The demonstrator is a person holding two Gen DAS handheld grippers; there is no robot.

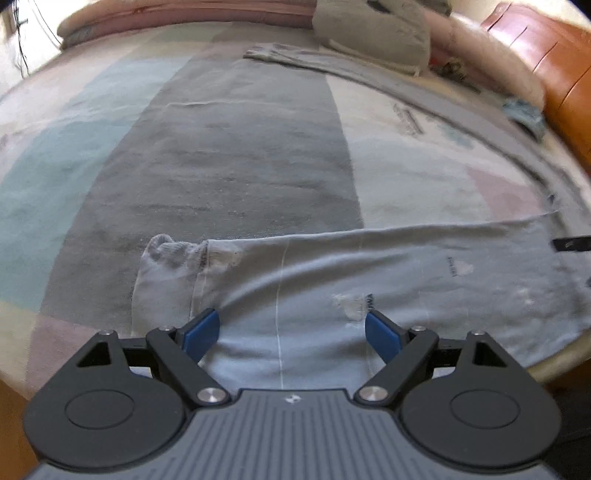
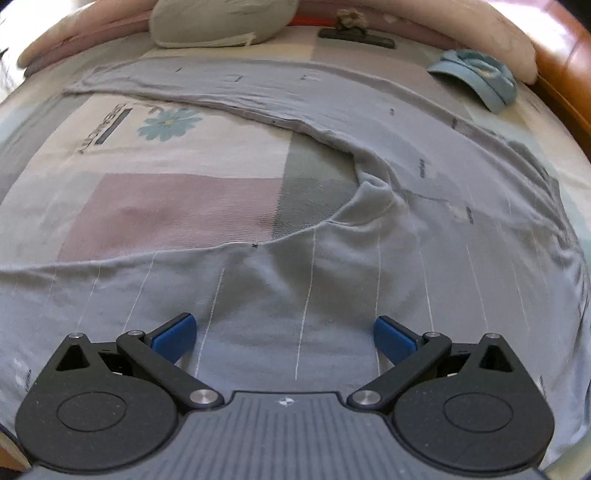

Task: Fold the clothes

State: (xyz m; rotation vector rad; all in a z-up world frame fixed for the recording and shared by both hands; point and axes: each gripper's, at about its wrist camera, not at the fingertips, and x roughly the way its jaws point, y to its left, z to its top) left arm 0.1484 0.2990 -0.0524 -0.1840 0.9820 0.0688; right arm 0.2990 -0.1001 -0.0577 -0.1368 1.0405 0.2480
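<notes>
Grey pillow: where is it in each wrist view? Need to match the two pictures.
Left wrist: grey pillow at the top, right of centre, at the far end of the bed.
Right wrist: grey pillow at the top, left of centre.
Shared landmark: the light blue trousers spread under both open grippers.

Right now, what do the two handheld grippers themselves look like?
Both look identical: the left gripper and right gripper have matte black linkage arms with silver pivot screws, round black side housings, a grey ribbed centre body bearing a small white emblem, and blue finger pads. No cables, hands or sleeves are visible.
</notes>
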